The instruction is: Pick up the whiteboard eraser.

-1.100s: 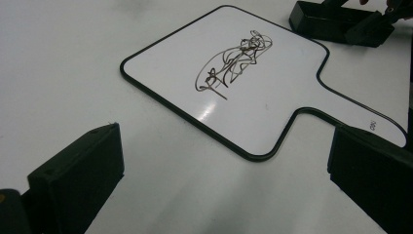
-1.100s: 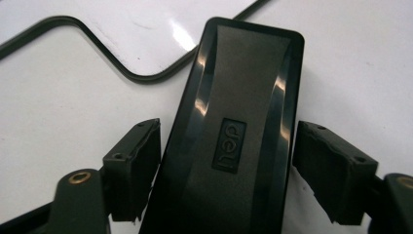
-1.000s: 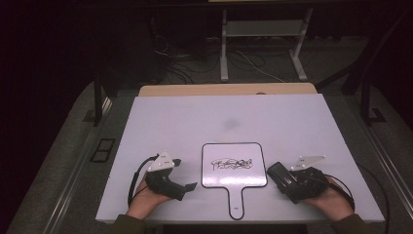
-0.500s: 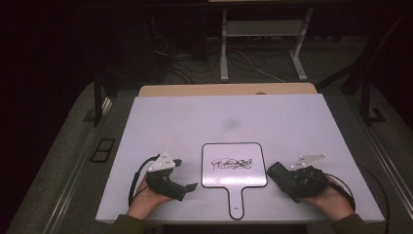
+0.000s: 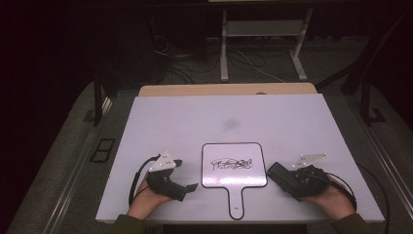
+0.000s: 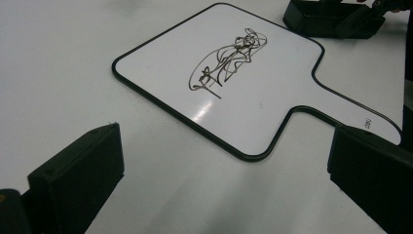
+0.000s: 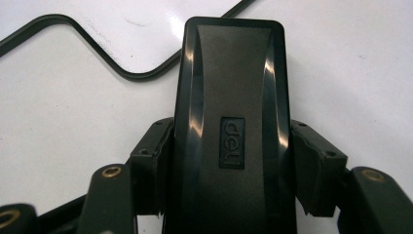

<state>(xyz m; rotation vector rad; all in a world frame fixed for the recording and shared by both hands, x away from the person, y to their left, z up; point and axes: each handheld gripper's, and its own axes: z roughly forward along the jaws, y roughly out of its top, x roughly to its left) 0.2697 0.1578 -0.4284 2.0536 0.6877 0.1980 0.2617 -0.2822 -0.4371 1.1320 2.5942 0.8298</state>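
Two grippers flank the handled whiteboard point(image 5: 234, 165). Right gripper point(image 7: 234, 161) clamps a black eraser point(image 7: 233, 97), board corner just ahead, probably for wiping the scribble point(image 6: 224, 61). Left gripper point(image 6: 219, 180) stands open, empty, board ahead.

The white table point(image 5: 272, 122) lies bare across its whole far half, open to either hand. Near the front edge, the small handled whiteboard point(image 5: 234, 165) lies flat between the two hands, with narrow strips of bare table on each side; it looks low enough to pass over.
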